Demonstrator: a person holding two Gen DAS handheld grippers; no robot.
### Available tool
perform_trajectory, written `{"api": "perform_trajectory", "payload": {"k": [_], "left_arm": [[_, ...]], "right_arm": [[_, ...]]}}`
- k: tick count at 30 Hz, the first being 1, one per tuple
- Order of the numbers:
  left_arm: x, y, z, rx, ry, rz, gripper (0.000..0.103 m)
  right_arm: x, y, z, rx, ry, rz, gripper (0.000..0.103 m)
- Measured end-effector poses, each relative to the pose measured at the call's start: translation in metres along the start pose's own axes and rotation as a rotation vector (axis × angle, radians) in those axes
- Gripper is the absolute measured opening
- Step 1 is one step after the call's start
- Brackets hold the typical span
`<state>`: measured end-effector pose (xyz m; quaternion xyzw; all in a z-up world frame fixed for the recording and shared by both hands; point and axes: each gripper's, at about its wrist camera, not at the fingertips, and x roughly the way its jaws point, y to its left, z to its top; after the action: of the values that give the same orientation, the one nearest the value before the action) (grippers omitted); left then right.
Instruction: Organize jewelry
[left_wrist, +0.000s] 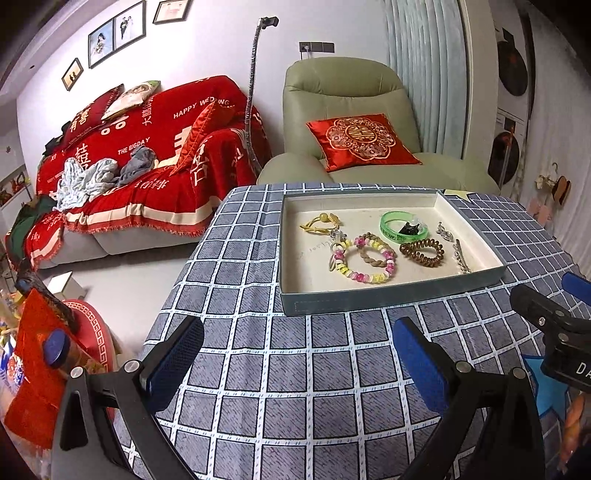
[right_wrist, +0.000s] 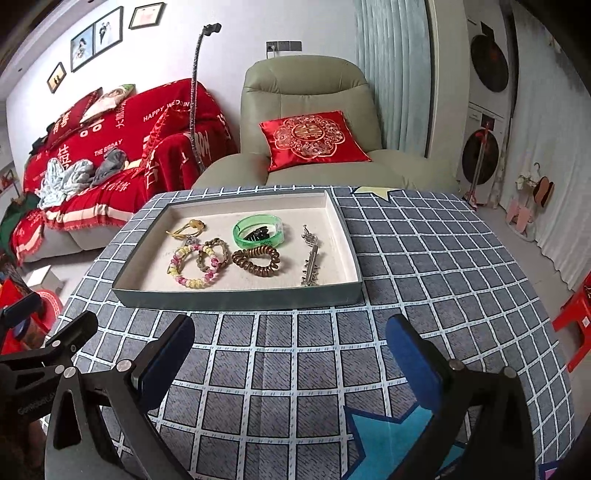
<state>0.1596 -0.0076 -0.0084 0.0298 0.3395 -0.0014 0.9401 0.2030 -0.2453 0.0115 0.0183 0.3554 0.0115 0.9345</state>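
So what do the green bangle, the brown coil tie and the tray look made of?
Green bangle: translucent glossy plastic or resin; light shows through. Brown coil tie: shiny spiral plastic cord. Tray: matte grey-blue card walls, pale, possibly fabric lining.

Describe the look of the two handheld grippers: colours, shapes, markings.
Both match. The left gripper has a black frame with angled struts, triangular cut-outs and silver round bolts; each finger ends in a flat rectangular blue pad. The right gripper is the same build, black with blue pads. White lettering shows on the bodies, only partly readable. No cables or sleeves show.
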Motion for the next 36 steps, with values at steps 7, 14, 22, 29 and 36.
{"api": "perform_trajectory", "payload": {"k": [7, 14, 22, 29, 36], "left_arm": [[-0.0015, 0.0015, 0.0002, -0.011, 0.005, -0.007, 0.103], [-0.0006, 0.0025, 0.0005, -0.023, 0.011, -0.009, 0.103], [-0.0006, 0.0022, 0.0002, -0.024, 0.012, -0.009, 0.103], [-0.0004, 0.0024, 0.0002, -0.024, 0.013, -0.010, 0.103], [-0.0003, 0.0014, -0.0003, -0.025, 0.015, -0.010, 0.103]], "right_arm": [[-0.0018, 0.0020, 0.0009, -0.004, -0.003, 0.002, 0.103], [-0.0019, 0.0024, 0.0010, -0.005, -0.003, 0.002, 0.103], [-0.0019, 0.0026, 0.0017, -0.003, -0.003, 0.004, 0.103], [-0.0038, 0.0064, 0.0030, -0.009, -0.004, 0.010, 0.103], [-0.0047, 0.0080, 0.0036, -0.016, -0.006, 0.010, 0.103]]}}
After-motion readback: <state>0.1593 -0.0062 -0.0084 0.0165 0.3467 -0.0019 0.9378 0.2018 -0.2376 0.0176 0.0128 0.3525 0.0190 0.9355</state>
